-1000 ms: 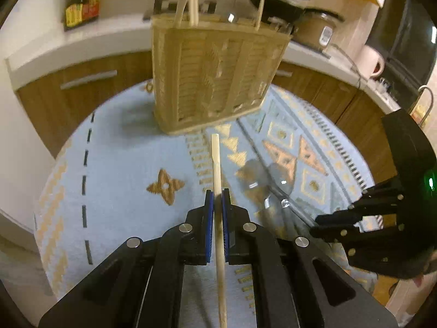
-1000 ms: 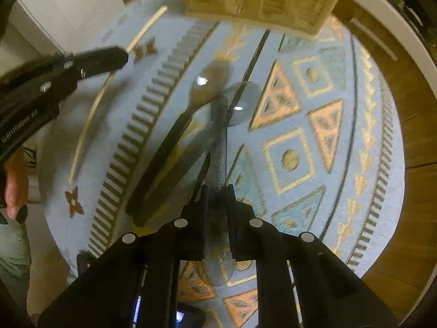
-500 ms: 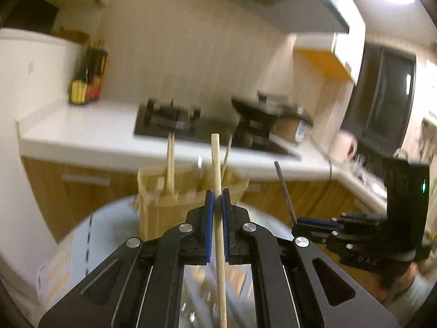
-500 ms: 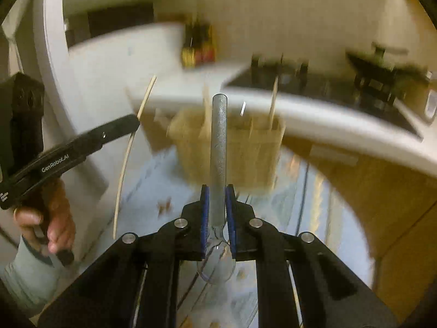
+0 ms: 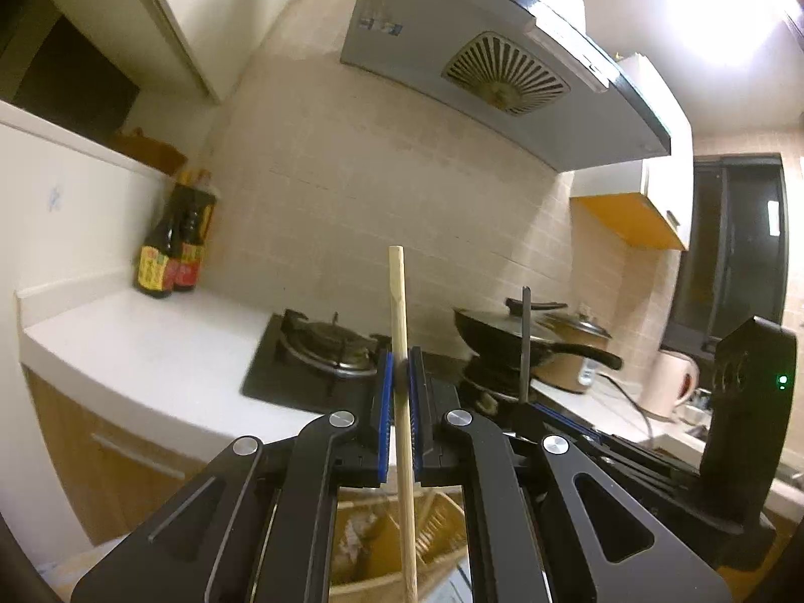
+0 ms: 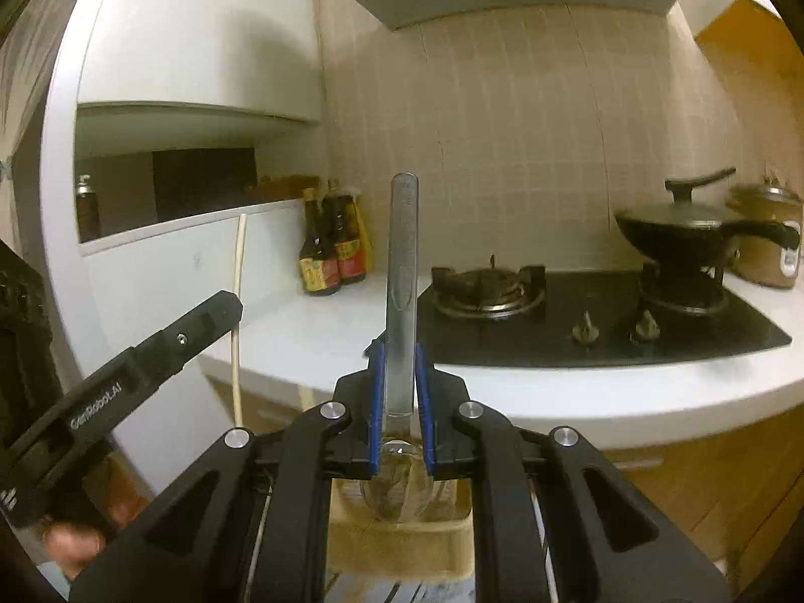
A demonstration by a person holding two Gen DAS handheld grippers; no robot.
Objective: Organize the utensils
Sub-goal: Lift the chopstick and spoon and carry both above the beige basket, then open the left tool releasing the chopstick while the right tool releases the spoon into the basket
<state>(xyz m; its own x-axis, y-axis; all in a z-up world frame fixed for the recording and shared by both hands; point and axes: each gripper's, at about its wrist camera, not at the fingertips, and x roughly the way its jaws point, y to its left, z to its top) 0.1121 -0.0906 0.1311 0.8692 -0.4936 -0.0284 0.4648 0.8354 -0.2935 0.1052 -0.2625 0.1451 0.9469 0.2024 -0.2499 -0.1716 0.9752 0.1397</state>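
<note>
My left gripper (image 5: 398, 377) is shut on a wooden chopstick (image 5: 399, 321) held upright; its lower end hangs over the woven utensil basket (image 5: 382, 547) below. My right gripper (image 6: 400, 377) is shut on a clear plastic spoon (image 6: 402, 271), handle up, bowl down over the same basket (image 6: 402, 537). The right gripper also shows in the left wrist view (image 5: 553, 409) with the spoon handle (image 5: 524, 341) sticking up. The left gripper (image 6: 221, 309) and the chopstick (image 6: 238, 311) show at the left of the right wrist view.
A white counter (image 5: 140, 346) carries sauce bottles (image 5: 171, 246) and a black gas hob (image 6: 553, 311). A lidded wok (image 6: 688, 231) and a rice cooker (image 6: 769, 246) stand at the right. A range hood (image 5: 492, 70) hangs above. Wooden cabinet fronts (image 6: 703, 477) lie below.
Both grippers have tilted up from facing the table to level, bringing the chopstick and the spoon upright and moving in over the basket, which now sits below the fingers.
</note>
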